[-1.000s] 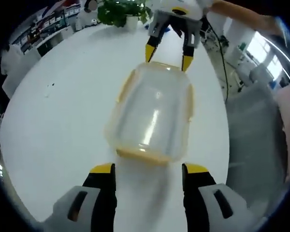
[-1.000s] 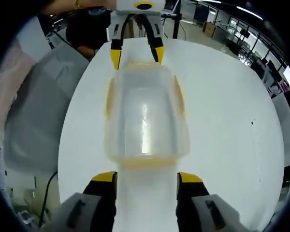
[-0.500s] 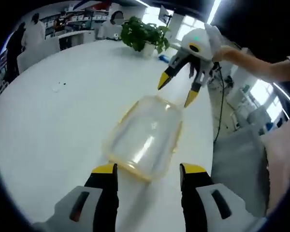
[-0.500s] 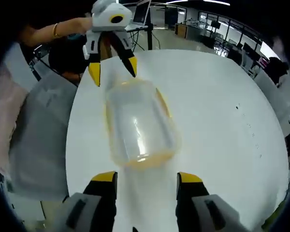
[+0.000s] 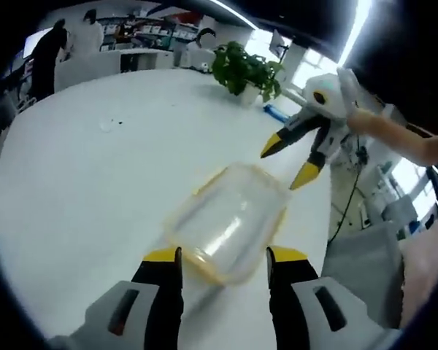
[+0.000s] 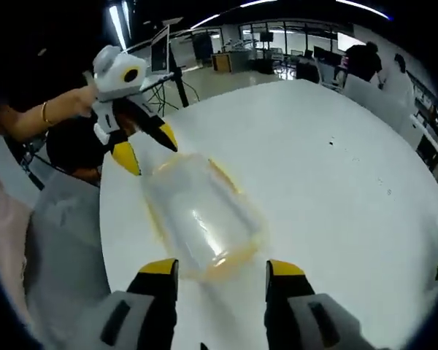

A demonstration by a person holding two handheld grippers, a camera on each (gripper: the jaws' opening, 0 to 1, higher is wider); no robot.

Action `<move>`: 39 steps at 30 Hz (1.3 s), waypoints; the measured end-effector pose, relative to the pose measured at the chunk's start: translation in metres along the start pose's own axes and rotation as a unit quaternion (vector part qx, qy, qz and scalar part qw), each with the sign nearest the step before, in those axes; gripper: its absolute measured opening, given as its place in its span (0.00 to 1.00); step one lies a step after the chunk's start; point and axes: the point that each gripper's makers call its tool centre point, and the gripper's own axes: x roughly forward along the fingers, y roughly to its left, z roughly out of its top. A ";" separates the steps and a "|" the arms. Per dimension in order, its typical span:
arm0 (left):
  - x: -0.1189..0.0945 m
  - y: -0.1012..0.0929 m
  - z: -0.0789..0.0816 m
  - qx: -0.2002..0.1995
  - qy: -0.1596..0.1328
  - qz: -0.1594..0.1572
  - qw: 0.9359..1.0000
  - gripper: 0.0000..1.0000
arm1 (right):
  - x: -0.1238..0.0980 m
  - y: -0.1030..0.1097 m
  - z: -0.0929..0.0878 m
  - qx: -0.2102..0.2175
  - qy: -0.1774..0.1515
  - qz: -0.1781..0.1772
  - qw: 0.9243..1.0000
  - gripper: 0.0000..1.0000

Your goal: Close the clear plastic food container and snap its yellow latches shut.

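Your left gripper (image 5: 223, 255) has its jaws spread apart and holds nothing; its yellow tips stand just at the near end of the clear plastic food container (image 5: 226, 228). Your right gripper (image 6: 220, 268) is also spread and empty, with the same container (image 6: 198, 225) just beyond its tips. Each gripper is seen from the other side too, raised above the far end of the box (the right gripper (image 5: 293, 159), the left gripper (image 6: 146, 149)). The container lies flat on the white round table (image 5: 87, 182), near the table's edge, with the lid on it and the yellow latches (image 6: 223, 176) along its sides; whether they are snapped, I cannot tell. The risk, I think: if you push on only one end, the light box can slide toward the table edge, or the lid can tilt and the latch will miss its catch.
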 end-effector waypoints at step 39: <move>0.021 0.021 -0.015 -0.100 0.008 0.037 0.994 0.35 | 0.030 0.003 -0.001 0.162 0.016 0.011 0.987 0.41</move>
